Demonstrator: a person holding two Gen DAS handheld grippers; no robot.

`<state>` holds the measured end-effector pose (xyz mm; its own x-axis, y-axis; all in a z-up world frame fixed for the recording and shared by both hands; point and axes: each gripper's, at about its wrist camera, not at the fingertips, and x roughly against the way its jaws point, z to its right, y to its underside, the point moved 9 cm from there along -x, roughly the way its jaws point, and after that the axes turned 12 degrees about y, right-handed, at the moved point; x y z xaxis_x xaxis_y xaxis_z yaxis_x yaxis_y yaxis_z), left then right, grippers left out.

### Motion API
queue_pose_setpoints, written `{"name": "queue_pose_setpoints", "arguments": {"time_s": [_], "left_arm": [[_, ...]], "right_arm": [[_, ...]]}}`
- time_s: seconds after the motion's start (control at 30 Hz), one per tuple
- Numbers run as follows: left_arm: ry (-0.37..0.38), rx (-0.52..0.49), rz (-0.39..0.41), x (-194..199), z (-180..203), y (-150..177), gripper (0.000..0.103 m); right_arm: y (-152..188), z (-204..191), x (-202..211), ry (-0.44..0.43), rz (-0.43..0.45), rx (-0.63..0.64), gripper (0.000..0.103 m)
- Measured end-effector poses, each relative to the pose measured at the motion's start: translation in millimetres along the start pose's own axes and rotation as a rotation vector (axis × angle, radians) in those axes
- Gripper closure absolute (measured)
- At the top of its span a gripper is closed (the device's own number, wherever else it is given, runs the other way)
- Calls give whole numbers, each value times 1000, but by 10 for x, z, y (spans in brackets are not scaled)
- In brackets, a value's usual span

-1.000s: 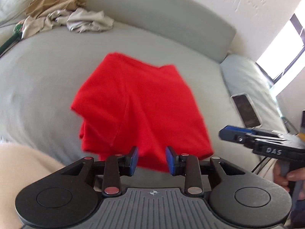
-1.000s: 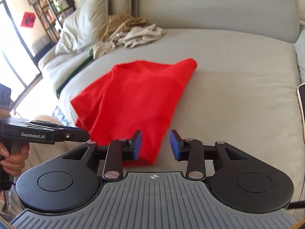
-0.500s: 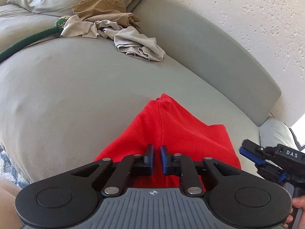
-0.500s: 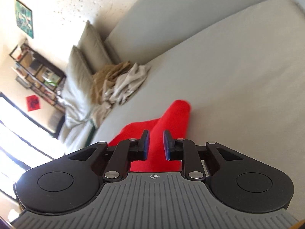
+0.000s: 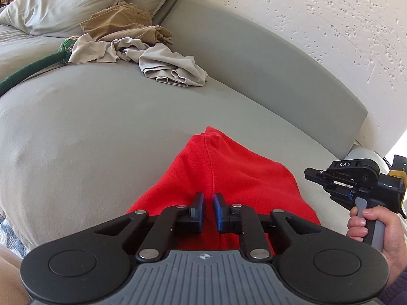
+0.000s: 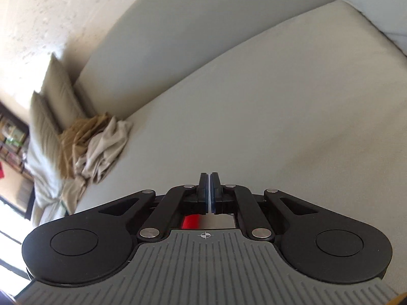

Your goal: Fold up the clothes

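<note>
Currently the red garment (image 5: 223,178) lies on the grey sofa seat (image 5: 89,127). Left gripper (image 5: 208,209) jaws nearly closed, pinching its red fabric. Right gripper (image 6: 209,193) jaws pressed together, nothing visible between them.

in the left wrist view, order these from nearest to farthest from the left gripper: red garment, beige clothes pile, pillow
1. Red garment, right at the left gripper, between its fingers.
2. Beige clothes pile, farther up the couch, left of centre.
3. Pillow, behind the pile, top left.
</note>
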<state>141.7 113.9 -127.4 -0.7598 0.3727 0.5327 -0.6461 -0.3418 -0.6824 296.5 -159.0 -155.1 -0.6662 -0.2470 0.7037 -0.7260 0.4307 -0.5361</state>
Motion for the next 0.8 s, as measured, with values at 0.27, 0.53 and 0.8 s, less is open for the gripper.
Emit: {"name": "queue_pose_setpoints", "arguments": {"time_s": [0.27, 0.53, 0.8], "left_arm": [[3, 7, 2, 4, -6, 0, 86], [14, 28, 0, 9, -25, 1, 86], [19, 42, 1, 25, -55, 8, 86]], "right_arm": [[442, -833, -244, -337, -240, 92, 94], [9, -487, -578, -68, -110, -63, 92], [475, -643, 102, -258, -202, 92, 92]]}}
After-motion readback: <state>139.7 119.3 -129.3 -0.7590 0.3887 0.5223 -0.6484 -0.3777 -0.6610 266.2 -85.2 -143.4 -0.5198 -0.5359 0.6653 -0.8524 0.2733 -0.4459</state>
